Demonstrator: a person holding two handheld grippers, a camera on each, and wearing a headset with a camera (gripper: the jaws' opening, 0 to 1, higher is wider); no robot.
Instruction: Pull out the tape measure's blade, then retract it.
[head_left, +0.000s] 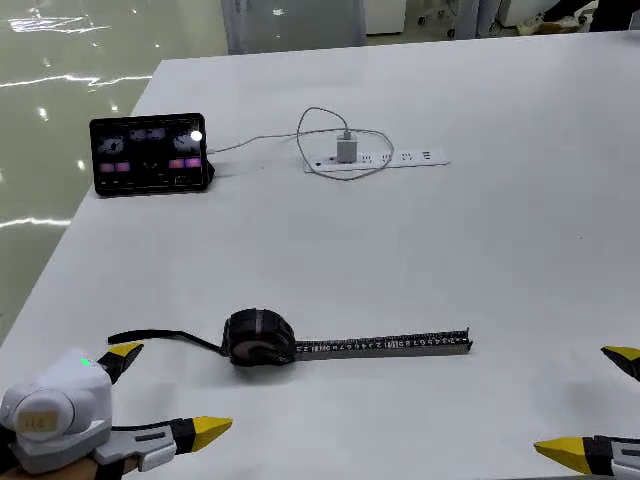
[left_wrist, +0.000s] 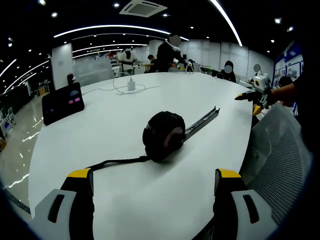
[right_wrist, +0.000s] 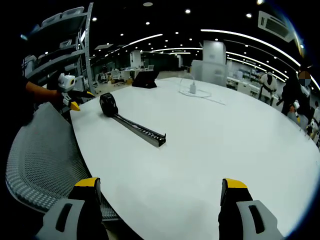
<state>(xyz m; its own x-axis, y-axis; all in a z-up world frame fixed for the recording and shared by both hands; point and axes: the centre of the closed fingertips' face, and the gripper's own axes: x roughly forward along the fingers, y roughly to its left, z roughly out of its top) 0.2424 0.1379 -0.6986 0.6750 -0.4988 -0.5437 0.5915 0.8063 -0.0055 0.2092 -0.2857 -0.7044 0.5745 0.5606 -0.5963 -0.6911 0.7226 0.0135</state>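
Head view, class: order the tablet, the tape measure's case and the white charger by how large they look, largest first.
1. tablet
2. tape measure's case, despite lying nearer the camera
3. white charger, clearly smallest

- Near left: left gripper (head_left: 172, 388), jaws spread wide. Bare table (head_left: 480, 230) runs from it to the tape measure (head_left: 258, 337). The only obstacle is the black strap (head_left: 160, 337) trailing left from the case, apparently lying flat.
- Near right: right gripper (head_left: 585, 402), jaws spread wide. Open tabletop reaches to the blade (head_left: 390, 344) tip.
- Blade: flat on the table, bare surface along both long sides.
- Far side: propped tablet (head_left: 149, 154), power strip (head_left: 385, 158) and looped cable (head_left: 325, 125), all well apart from the tape measure.
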